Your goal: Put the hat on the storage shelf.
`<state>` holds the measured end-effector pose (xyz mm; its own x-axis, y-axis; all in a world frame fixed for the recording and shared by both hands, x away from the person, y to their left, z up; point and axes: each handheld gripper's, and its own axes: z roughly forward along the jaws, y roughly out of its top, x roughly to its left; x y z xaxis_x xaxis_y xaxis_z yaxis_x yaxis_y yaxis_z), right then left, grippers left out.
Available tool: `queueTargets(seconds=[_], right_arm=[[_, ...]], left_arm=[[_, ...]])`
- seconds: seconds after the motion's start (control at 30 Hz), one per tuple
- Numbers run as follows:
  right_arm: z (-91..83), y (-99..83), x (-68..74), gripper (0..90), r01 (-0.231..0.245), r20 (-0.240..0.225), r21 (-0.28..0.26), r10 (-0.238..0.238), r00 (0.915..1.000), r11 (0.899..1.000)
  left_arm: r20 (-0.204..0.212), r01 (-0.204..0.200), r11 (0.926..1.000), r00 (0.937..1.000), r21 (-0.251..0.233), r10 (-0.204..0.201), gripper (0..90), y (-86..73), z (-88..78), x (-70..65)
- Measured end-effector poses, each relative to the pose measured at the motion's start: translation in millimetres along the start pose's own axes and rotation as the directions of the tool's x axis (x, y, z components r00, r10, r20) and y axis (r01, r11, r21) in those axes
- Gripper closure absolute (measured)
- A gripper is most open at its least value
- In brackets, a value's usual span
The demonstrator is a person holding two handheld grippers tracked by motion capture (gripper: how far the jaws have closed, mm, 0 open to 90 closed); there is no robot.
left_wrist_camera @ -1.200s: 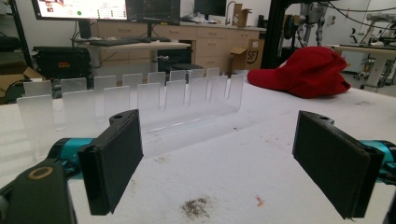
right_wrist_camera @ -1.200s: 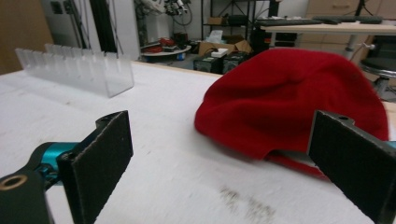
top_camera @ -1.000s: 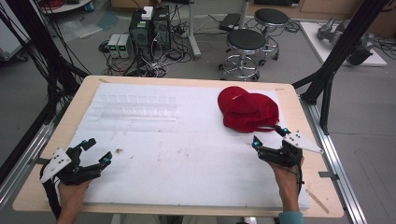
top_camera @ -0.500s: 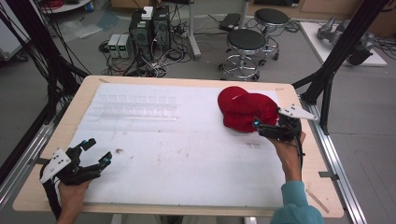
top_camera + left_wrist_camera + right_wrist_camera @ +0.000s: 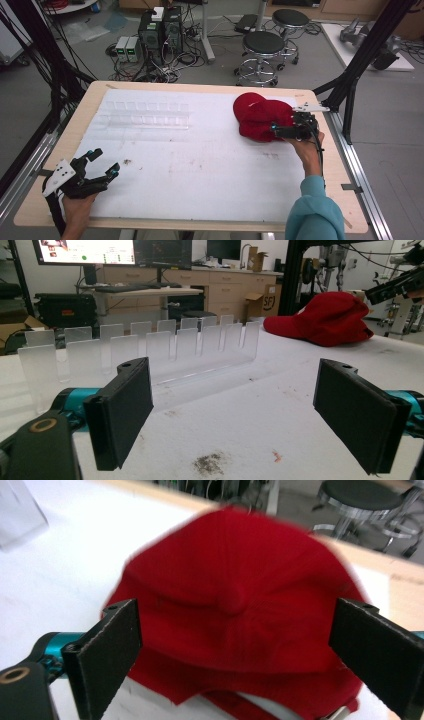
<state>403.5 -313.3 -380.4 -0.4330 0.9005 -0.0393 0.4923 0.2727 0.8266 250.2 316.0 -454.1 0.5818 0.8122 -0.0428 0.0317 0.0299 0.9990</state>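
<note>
— Where was the red fabric baseball cap [image 5: 260, 119] seen?
— On the white foam-covered table [image 5: 200, 165], far right, framed by the spread jaws of the right gripper [image 5: 278, 131].
— And the left gripper [image 5: 102, 167]?
— Held wide apart, empty, near the clear acrylic slotted rack [image 5: 150, 347].

Overhead faces forward; tool cameras (low) share cap [image 5: 235, 605].
</note>
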Motion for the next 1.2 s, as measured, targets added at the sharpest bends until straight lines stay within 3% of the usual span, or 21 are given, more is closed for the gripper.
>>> queueTargets(seconds=[0.13, 0.27, 0.43, 0.47, 0.53, 0.57, 0.67, 0.83, 0.87, 0.9, 1.03, 1.2], right_arm=[[15.1, -2.3, 3.0, 5.9, 0.023, 0.032, 0.037, -0.024, 0.9992, 0.999], [20.8, -4.4, 1.9, 5.9, 0.007, 0.029, 0.048, -0.008, 0.9995, 0.999], [26.6, -8.5, -3.6, 6.0, -0.061, 0.015, 0.067, 0.060, 0.9981, 0.996], [29.2, -10.6, -5.3, 6.1, -0.108, 0.017, 0.091, 0.107, 0.9942, 0.990], [30.2, -11.2, -5.6, 7.3, -0.119, 0.024, 0.095, 0.118, 0.9928, 0.988], [31.2, -12.0, -6.8, 22.2, -0.124, 0.014, 0.099, 0.123, 0.9923, 0.987], [32.3, -12.1, -6.4, 28.1, -0.118, 0.022, 0.101, 0.116, 0.9930, 0.988], [38.2, -13.6, -4.6, 64.0, -0.102, 0.035, 0.134, 0.098, 0.9946, 0.986], [38.2, -13.6, -4.6, 64.0, -0.102, 0.035, 0.134, 0.098, 0.9946, 0.986], [39.0, -14.2, -4.9, 74.5, -0.108, 0.019, 0.130, 0.107, 0.9941, 0.986], [38.2, -12.5, -2.3, 79.6, -0.085, 0.030, 0.128, 0.082, 0.9962, 0.988], [32.1, -8.6, -0.6, 82.1, -0.055, 0.035, 0.087, 0.052, 0.9981, 0.995]], left_arm=[[-0.002, -0.008, 1.0000, 1.0000, -0.001, 0.008, 16.3, -0.1, 0.3, -1.2], [-0.001, -0.007, 1.0000, 1.0000, -0.001, 0.007, 16.3, -0.1, -0.1, -0.6], [-0.002, -0.002, 1.0000, 1.0000, 0.002, 0.002, 16.3, 0.1, 0.2, -0.2], [-0.002, -0.002, 1.0000, 1.0000, 0.003, 0.002, 16.3, 0.1, 0.3, 0.0], [-0.002, 0.002, 1.0000, 1.0000, 0.002, -0.002, 16.3, 0.1, 0.6, 0.0], [-0.002, 0.003, 1.0000, 1.0000, 0.002, -0.003, 16.3, 0.1, 0.6, 0.1], [-0.002, 0.004, 1.0000, 1.0000, 0.001, -0.004, 16.3, 0.1, 0.7, 0.0], [-0.004, 0.000, 1.0000, 1.0000, 0.005, 0.000, 16.3, 0.2, 0.7, -0.1], [-0.004, 0.000, 1.0000, 1.0000, 0.005, 0.000, 16.3, 0.2, 0.7, -0.1], [-0.007, -0.002, 1.0000, 1.0000, 0.005, 0.002, 16.3, 0.1, 1.1, -0.8], [-0.011, 0.001, 1.0000, 0.9999, 0.009, -0.001, 16.3, 0.3, 1.2, -0.7], [-0.016, 0.008, 0.9999, 0.9998, 0.008, -0.008, 16.3, 0.3, 1.3, -0.1]])
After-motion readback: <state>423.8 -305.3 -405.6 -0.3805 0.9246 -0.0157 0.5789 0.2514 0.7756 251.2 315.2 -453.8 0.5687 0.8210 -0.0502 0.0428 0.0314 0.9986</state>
